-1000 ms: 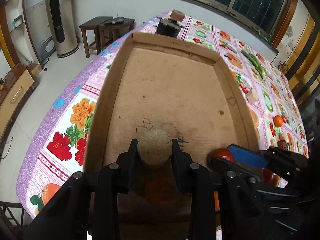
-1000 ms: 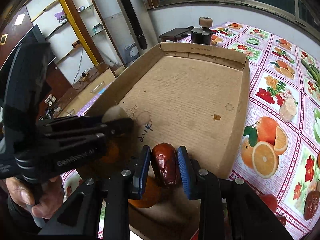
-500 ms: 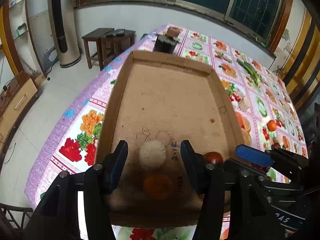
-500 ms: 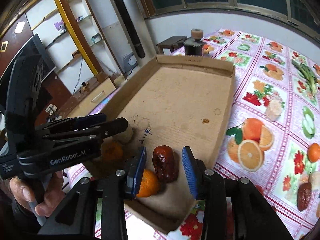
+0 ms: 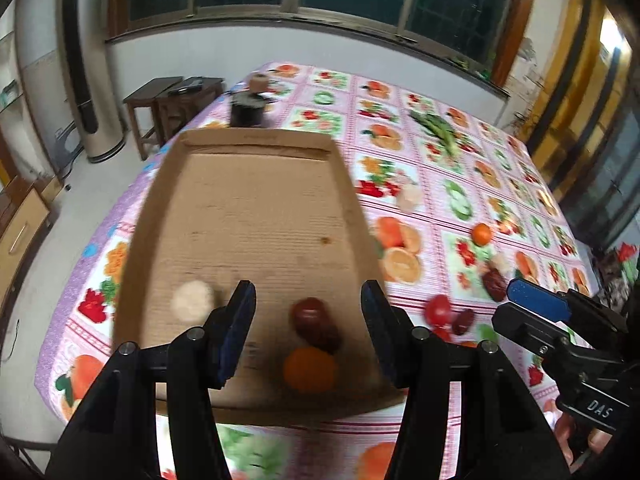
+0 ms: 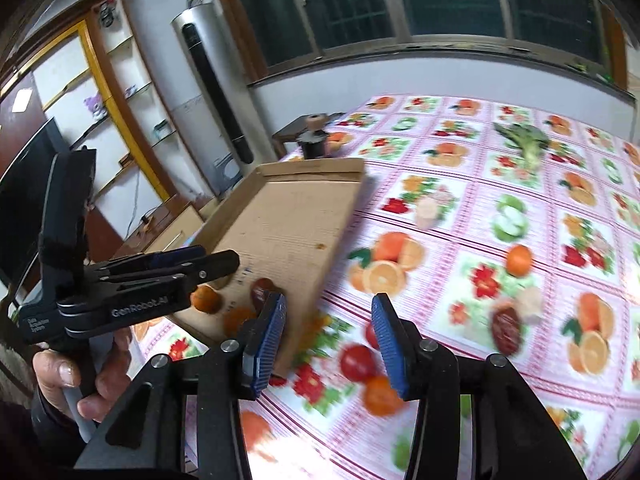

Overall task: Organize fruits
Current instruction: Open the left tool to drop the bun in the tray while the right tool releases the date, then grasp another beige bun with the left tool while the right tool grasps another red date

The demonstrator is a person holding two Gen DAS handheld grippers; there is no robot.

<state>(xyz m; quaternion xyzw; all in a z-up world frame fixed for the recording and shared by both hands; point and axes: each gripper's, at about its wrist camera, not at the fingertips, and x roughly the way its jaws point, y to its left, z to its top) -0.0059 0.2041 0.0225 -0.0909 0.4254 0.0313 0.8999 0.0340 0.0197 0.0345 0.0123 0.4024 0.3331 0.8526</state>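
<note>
Fruits are partly sorted: the shallow brown cardboard tray holds, as far as the blur lets me count, four pieces at its near end, a pale round fruit, a dark red date and two oranges. Loose on the fruit-print tablecloth I count two oranges, a red tomato-like fruit, one date and two pale pieces. Left gripper and right gripper both hang spread and empty; the right one's jaws have just been opening.
</note>
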